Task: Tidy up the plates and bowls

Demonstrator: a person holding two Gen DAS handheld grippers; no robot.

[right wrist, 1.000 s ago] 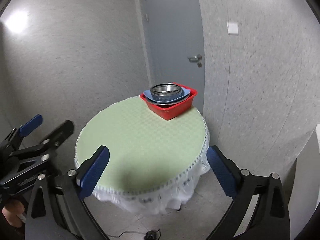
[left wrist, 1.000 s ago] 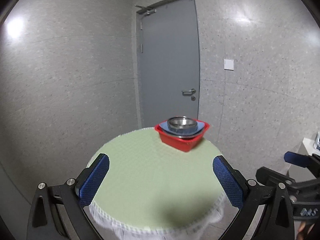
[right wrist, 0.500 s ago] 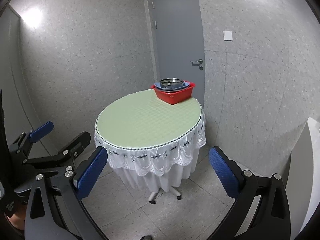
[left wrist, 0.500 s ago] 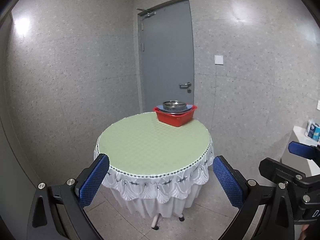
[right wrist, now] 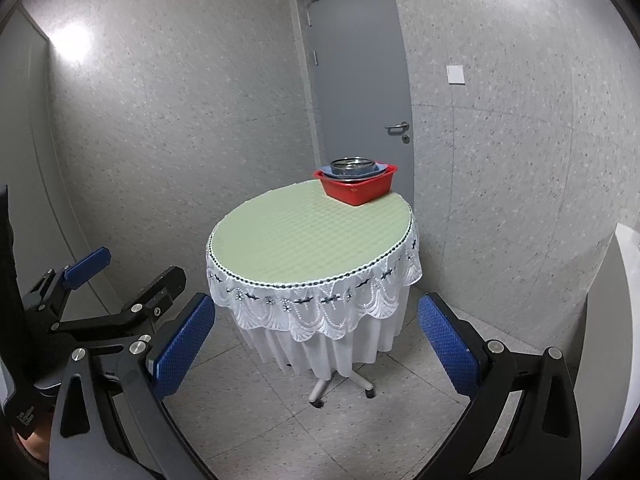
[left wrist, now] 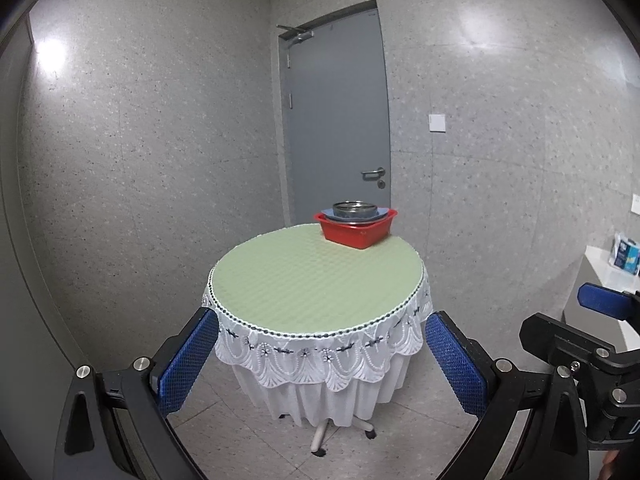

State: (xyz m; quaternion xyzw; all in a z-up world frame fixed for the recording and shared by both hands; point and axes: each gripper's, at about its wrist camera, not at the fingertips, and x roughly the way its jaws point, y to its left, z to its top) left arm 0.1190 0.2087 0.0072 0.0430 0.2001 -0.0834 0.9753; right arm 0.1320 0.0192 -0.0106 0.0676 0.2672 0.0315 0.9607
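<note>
A red square basin [left wrist: 355, 231] [right wrist: 357, 187] stands at the far edge of a round table [left wrist: 316, 276] [right wrist: 308, 236] with a green top and white lace skirt. Inside it lies a blue plate [left wrist: 384, 213] [right wrist: 383, 167], with a steel bowl [left wrist: 355, 210] [right wrist: 355, 166] stacked on top. My left gripper [left wrist: 320, 364] is open and empty, well back from the table. My right gripper [right wrist: 316, 350] is likewise open and empty, off the table's near edge. Each wrist view shows the other gripper at its side.
A grey door [left wrist: 340, 120] is shut behind the table, with a white switch plate [left wrist: 437, 123] beside it. A white counter [left wrist: 608, 276] with a blue packet [left wrist: 627, 254] stands at the right. The table rests on a wheeled foot [right wrist: 340, 388] on tiled floor.
Both grippers have pulled back and up from over the tabletop, so the whole table and floor now show. The basin with its stack has stayed put.
</note>
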